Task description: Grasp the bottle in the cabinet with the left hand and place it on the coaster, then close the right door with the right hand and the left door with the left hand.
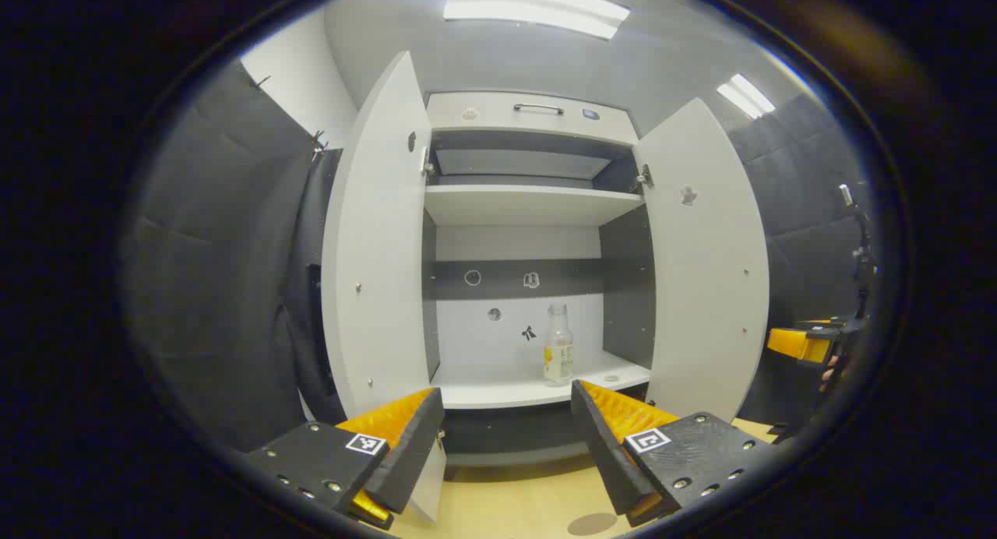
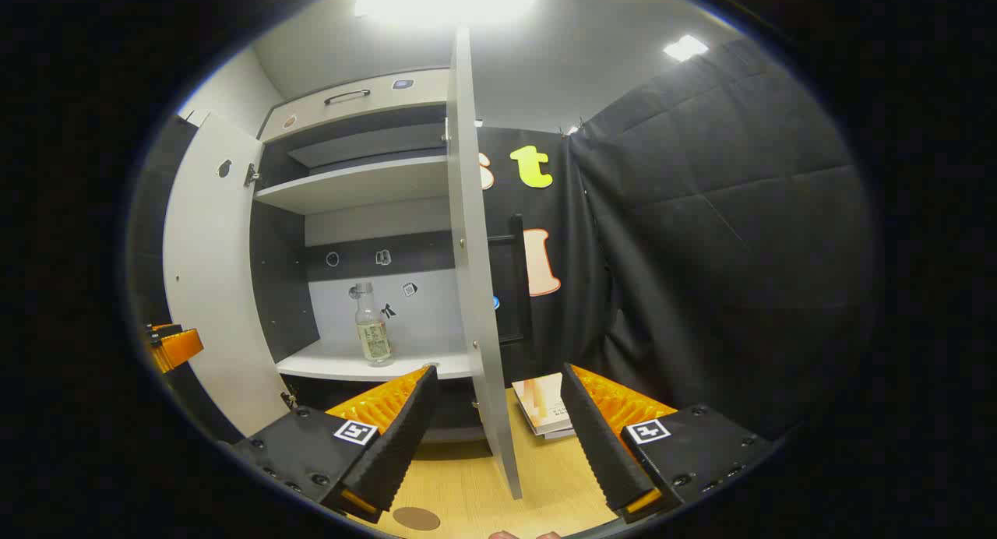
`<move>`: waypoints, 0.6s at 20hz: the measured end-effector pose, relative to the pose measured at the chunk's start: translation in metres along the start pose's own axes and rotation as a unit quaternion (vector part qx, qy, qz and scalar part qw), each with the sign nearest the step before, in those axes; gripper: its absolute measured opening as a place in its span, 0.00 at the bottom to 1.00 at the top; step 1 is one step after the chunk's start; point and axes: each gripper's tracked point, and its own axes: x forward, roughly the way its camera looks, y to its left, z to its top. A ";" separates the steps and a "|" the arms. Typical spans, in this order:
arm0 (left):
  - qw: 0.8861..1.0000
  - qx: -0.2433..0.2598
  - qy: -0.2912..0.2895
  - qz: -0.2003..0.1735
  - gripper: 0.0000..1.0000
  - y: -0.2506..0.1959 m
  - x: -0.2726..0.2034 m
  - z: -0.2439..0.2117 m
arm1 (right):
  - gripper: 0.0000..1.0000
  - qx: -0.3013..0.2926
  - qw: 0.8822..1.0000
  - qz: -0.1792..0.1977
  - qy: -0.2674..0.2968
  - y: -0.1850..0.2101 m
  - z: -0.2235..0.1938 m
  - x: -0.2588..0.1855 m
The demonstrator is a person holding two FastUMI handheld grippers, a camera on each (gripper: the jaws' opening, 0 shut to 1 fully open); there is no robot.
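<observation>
A clear bottle [image 1: 558,344] with a pale label stands upright on the lower shelf of the white cabinet [image 1: 530,206], towards its right side. Both doors are swung wide open: the left door [image 1: 374,274] and the right door [image 1: 705,274]. My left gripper [image 1: 506,403] is open, in front of the shelf and short of the bottle. A round brown coaster [image 1: 592,523] lies on the wooden table below it. In the right gripper view, the bottle [image 2: 374,329] and coaster [image 2: 415,517] show. My right gripper [image 2: 498,383] is open, straddling the edge of the right door [image 2: 475,274].
A stack of books [image 2: 545,406] lies on the table right of the right door. Black padded booth walls [image 2: 724,235] close in on both sides. The upper shelf [image 1: 530,165] and a top drawer with a handle [image 1: 537,107] sit above. The left door [image 2: 210,290] stands open.
</observation>
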 end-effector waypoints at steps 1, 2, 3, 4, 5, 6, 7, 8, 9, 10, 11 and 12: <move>1.000 -0.007 0.000 0.002 1.00 0.002 0.000 -0.002 | 1.00 0.000 1.000 -0.002 0.000 -0.001 -0.001 -0.001; 1.000 -0.011 0.001 0.005 0.95 0.004 0.000 -0.002 | 1.00 0.000 1.000 -0.003 0.000 -0.002 -0.001 -0.001; 1.000 -0.013 0.003 0.009 0.95 0.008 -0.002 -0.005 | 1.00 0.000 1.000 -0.004 0.001 -0.003 -0.001 -0.001; 1.000 -0.014 0.006 0.011 0.95 0.012 -0.002 -0.007 | 1.00 0.000 1.000 -0.005 0.002 -0.004 -0.001 -0.001; 1.000 -0.015 0.007 0.013 0.95 0.017 -0.002 -0.009 | 1.00 0.001 1.000 -0.007 0.002 -0.005 -0.001 -0.001; 1.000 -0.016 0.007 0.015 1.00 0.020 -0.001 -0.009 | 1.00 0.001 1.000 -0.009 0.003 -0.007 -0.002 -0.001; 1.000 -0.016 0.006 0.016 1.00 0.022 0.000 -0.009 | 1.00 0.004 1.000 -0.011 0.003 -0.008 -0.001 -0.002; 1.000 -0.016 0.005 0.017 0.95 0.023 0.002 -0.008 | 1.00 0.007 1.000 -0.012 0.003 -0.010 0.000 -0.001; 1.000 -0.016 0.004 0.018 1.00 0.024 0.002 -0.007 | 1.00 0.008 1.000 -0.014 0.003 -0.011 0.000 -0.001; 1.000 -0.017 0.003 0.017 1.00 0.025 0.006 -0.005 | 1.00 0.007 1.000 -0.017 0.003 -0.013 0.001 -0.001; 1.000 -0.017 0.004 0.017 1.00 0.024 0.007 -0.007 | 1.00 0.005 1.000 -0.020 0.003 -0.014 0.000 0.000; 1.000 -0.018 0.005 0.017 1.00 0.024 0.009 -0.007 | 1.00 0.003 1.000 -0.022 0.003 -0.016 0.001 0.001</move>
